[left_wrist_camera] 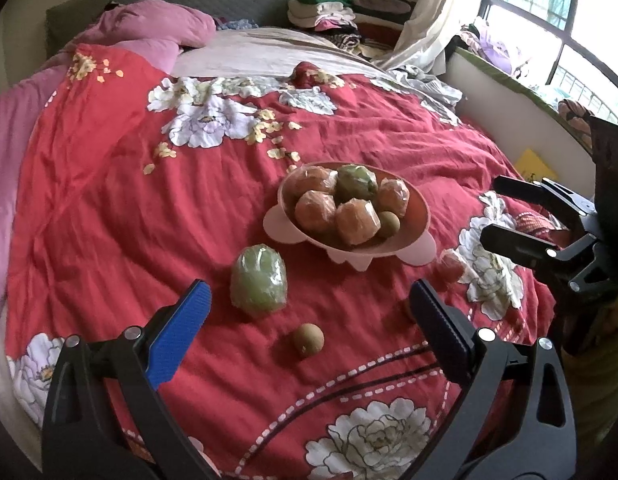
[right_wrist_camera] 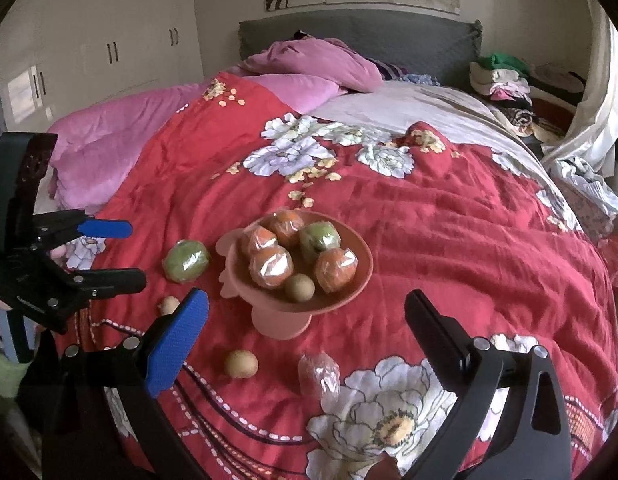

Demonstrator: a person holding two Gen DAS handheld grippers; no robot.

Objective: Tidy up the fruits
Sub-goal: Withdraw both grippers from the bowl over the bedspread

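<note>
Both of my grippers, left gripper [left_wrist_camera: 309, 312] and right gripper [right_wrist_camera: 307, 320], hang with jaws spread, holding nothing. I judge the wrapped green fruit [left_wrist_camera: 259, 281], just short of the pink footed bowl [left_wrist_camera: 409, 216], comes first: close gently, since crinkly film slips on soft bedding. Round brown fruit [left_wrist_camera: 307, 339] sits nearer me; a wrapped orange fruit [right_wrist_camera: 319, 373] lies beside the bowl.

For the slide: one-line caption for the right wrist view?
Open right tool above a pink fruit bowl on a red floral quilt, loose fruit around it.
</note>
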